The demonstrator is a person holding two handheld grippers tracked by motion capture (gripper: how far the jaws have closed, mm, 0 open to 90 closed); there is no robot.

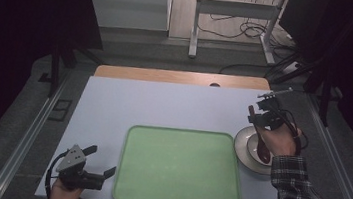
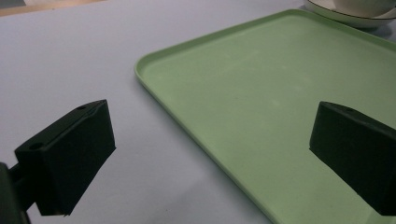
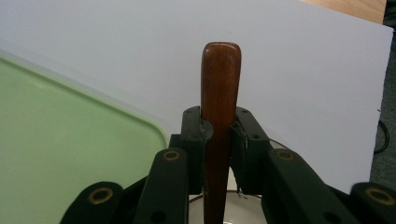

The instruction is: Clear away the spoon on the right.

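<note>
My right gripper [image 1: 261, 120] is shut on the handle of a dark wooden spoon [image 1: 262, 148] and holds it over a white bowl on a white plate [image 1: 240, 148] at the table's right. In the right gripper view the spoon's handle [image 3: 220, 88] stands up between the pressed jaws of the right gripper [image 3: 219, 128], with the bowl's white rim just below. My left gripper [image 1: 102, 160] rests near the front left corner of the green tray [image 1: 124, 169], open. Its own view shows the left gripper [image 2: 210, 154] with nothing between the jaws, above the tray's left rim [image 2: 140, 70].
A pale sheet [image 1: 164, 103] covers the table, with a strip of bare wood [image 1: 177, 76] at the far edge. The plate's rim [image 2: 345, 17] lies just past the tray's far corner. Table legs and cables [image 1: 233, 28] stand on the floor beyond.
</note>
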